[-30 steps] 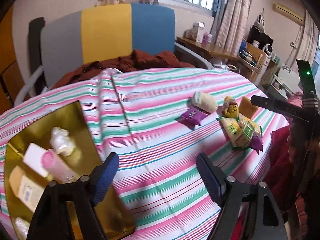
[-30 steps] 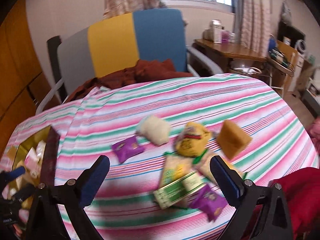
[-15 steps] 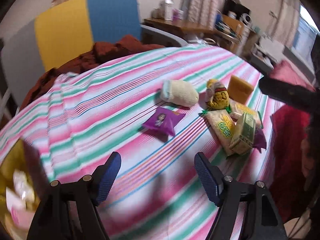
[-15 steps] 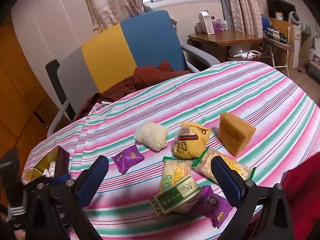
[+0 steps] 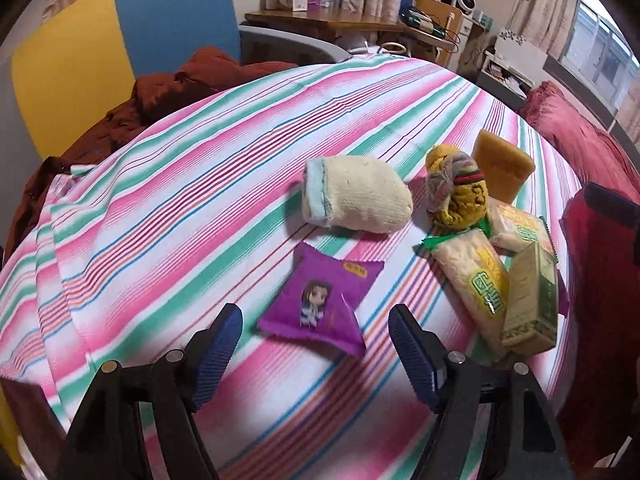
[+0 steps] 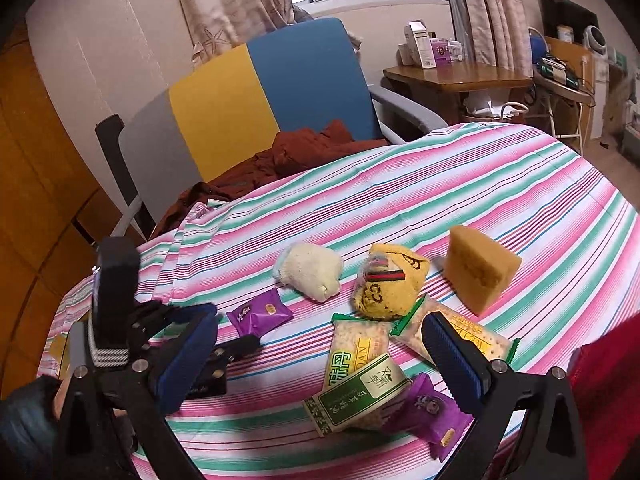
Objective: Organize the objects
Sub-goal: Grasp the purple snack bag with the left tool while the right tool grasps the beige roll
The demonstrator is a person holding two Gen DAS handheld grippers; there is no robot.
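A purple snack packet (image 5: 320, 300) lies flat on the striped tablecloth (image 5: 180, 208). My left gripper (image 5: 314, 332) is open and hangs just short of it, one pad on each side. Past it lie a cream rolled sock (image 5: 356, 194), a yellow rolled sock (image 5: 458, 192), a yellow sponge (image 5: 502, 168), two cracker packets (image 5: 476, 276) and a green tea box (image 5: 532, 300). My right gripper (image 6: 320, 320) is open above the cracker packets (image 6: 356, 348) and holds nothing. A second purple packet (image 6: 432, 412) lies under the tea box (image 6: 360, 392).
A sliver of the gold tray (image 6: 60, 354) shows at the table's left edge. Behind the table stands a grey, yellow and blue chair (image 6: 260, 92) with a brown cloth (image 6: 304, 148) on it. A red cushion (image 5: 592, 260) borders the right side.
My left gripper has swung right from the gold tray to the purple packet and come down closer to the cloth. It now shows in the right wrist view. The right gripper hardly moved.
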